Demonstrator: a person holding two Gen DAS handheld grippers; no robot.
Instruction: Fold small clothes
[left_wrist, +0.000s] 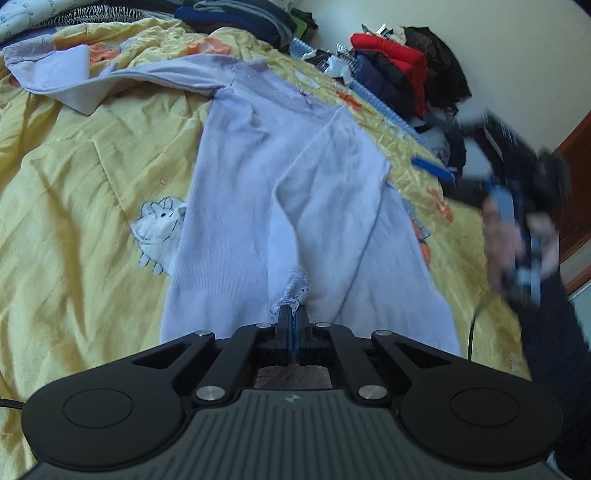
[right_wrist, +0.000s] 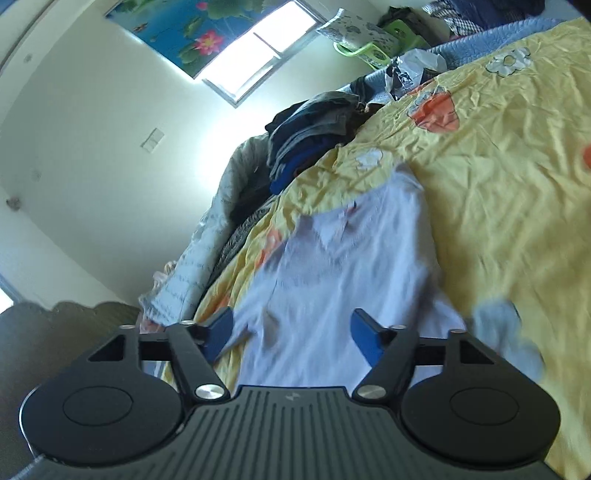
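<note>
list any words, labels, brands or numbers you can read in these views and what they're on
No readable text in either view.
Left gripper body: a small pale logo mark, not letters.
Right gripper body: the same small mark.
Grey quilt beside the yellow bedcover: faint printed marks, too blurred to read.
Lotus poster: picture only, no words visible.

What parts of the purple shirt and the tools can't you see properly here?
- Shirt hem, left wrist view: hidden behind the left tool, which is shut on a lacy cuff.
- Right tool, left wrist view: motion-blurred.
- Shirt, right wrist view: blurred, its near end covered by the open right tool.
</note>
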